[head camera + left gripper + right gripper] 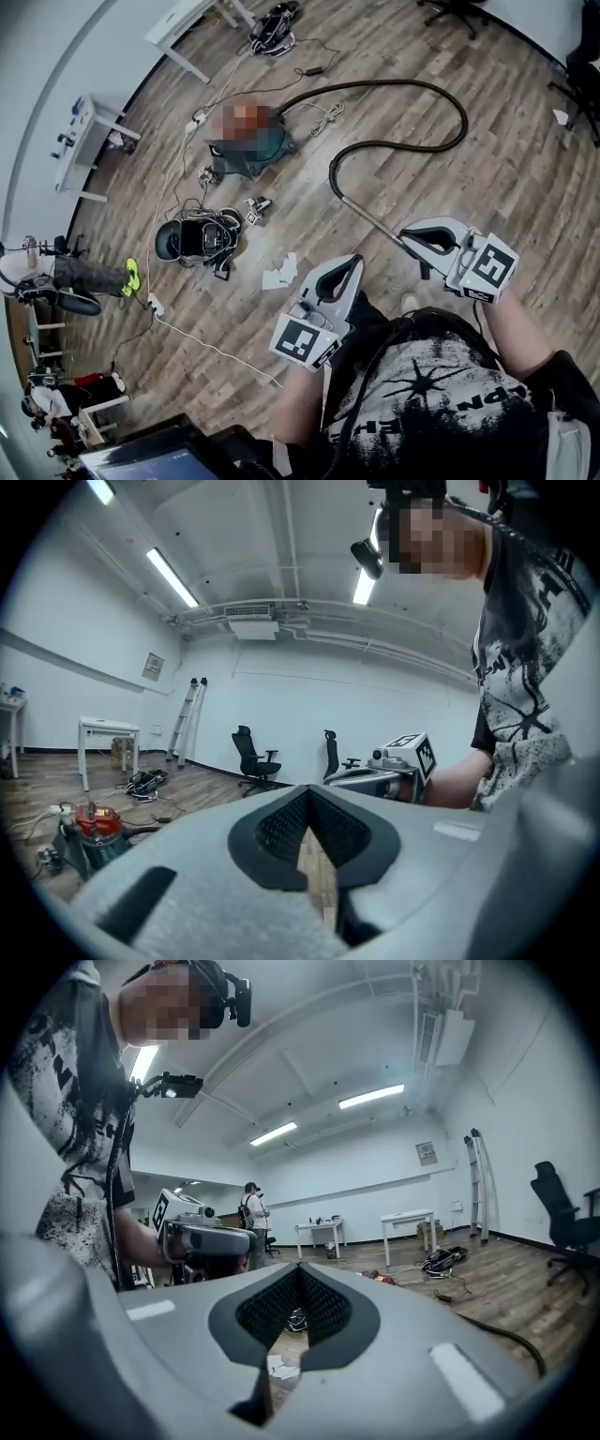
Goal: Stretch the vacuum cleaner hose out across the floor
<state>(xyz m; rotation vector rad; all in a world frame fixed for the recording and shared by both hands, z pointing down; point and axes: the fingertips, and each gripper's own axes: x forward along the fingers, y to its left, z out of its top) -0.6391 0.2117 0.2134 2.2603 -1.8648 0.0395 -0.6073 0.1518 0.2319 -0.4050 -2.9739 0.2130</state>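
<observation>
The vacuum cleaner (251,150), teal and red, stands on the wood floor at upper left and shows low at the left of the left gripper view (90,831). Its black hose (441,94) loops right, then curls back to a metal wand (370,216). The wand runs down toward my right gripper (405,234) and its end is hidden beneath that gripper. Both jaws there are shut with nothing between them (298,1274). My left gripper (354,261) hangs beside it over bare floor, also shut and empty (307,799). A stretch of hose (502,1337) lies at the right of the right gripper view.
A black headset with cables (195,238) and a white paper scrap (279,274) lie left of my grippers. A white cord and power strip (155,305) run along the left. A white table (183,26), a cable pile (274,28) and office chairs (455,9) stand farther off.
</observation>
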